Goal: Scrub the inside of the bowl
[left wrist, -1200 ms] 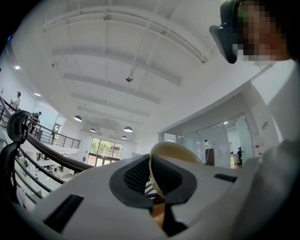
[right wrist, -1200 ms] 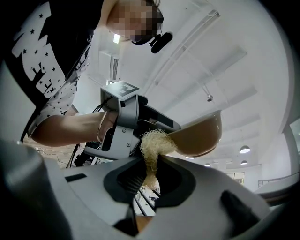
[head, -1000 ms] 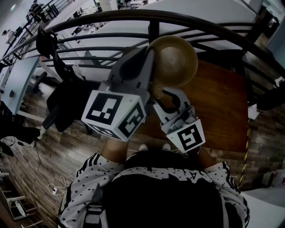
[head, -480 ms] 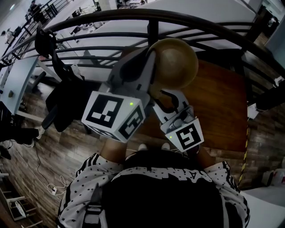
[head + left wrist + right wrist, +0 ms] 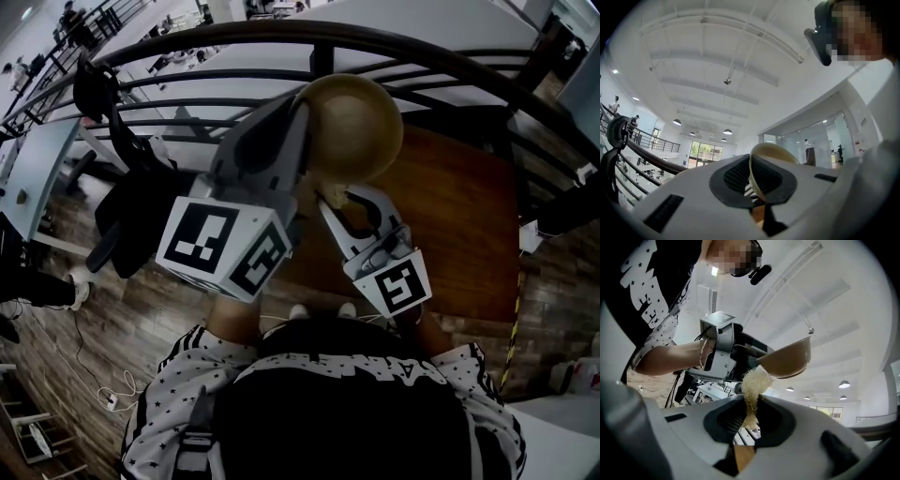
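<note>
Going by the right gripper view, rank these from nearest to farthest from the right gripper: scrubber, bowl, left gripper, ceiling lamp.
1. Pale fibrous scrubber: clamped between the jaws of the right gripper.
2. Brown round bowl: just above, at the scrubber's tip.
3. Grey left gripper: upper left, shut on the bowl's rim.
4. Round ceiling lamp: far right, well behind.

head view dim, dark vignette; gripper views bright from ceiling lamps (image 5: 727,131), strong fisheye bending, near parts blurred.
</note>
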Demonstrator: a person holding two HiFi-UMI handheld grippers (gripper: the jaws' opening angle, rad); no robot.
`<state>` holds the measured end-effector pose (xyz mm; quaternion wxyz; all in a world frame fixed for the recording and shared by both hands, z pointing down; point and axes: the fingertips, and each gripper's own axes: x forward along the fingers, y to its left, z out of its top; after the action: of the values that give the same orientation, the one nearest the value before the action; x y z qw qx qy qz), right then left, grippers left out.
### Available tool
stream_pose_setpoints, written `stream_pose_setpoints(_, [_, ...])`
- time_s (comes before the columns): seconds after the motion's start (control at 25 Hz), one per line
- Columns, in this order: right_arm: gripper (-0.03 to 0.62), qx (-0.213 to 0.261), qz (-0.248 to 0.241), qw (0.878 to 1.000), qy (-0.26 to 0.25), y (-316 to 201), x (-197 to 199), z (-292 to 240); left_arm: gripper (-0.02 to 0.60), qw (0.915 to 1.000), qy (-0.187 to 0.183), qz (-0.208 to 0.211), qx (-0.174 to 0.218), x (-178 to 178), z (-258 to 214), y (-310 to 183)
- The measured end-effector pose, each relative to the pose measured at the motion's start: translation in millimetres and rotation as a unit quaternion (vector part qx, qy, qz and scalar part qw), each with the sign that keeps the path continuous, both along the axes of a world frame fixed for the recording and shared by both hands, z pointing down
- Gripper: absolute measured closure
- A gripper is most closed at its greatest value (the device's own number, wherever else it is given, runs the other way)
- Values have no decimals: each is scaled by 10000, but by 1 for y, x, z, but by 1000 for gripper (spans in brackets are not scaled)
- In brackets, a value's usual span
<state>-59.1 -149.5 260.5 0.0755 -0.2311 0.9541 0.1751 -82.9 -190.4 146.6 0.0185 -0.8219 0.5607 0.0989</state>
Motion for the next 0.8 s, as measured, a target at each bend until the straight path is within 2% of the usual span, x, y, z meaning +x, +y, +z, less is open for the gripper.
stream_pose_setpoints(0.48, [533, -174, 369, 9992, 25, -20, 13, 5, 557, 9994, 250, -236, -26, -36, 3, 5])
stream_pose_setpoints(0.8, [533, -336, 790, 9963, -29, -40, 24, 4, 557, 9990, 246, -204, -316, -58, 26, -4])
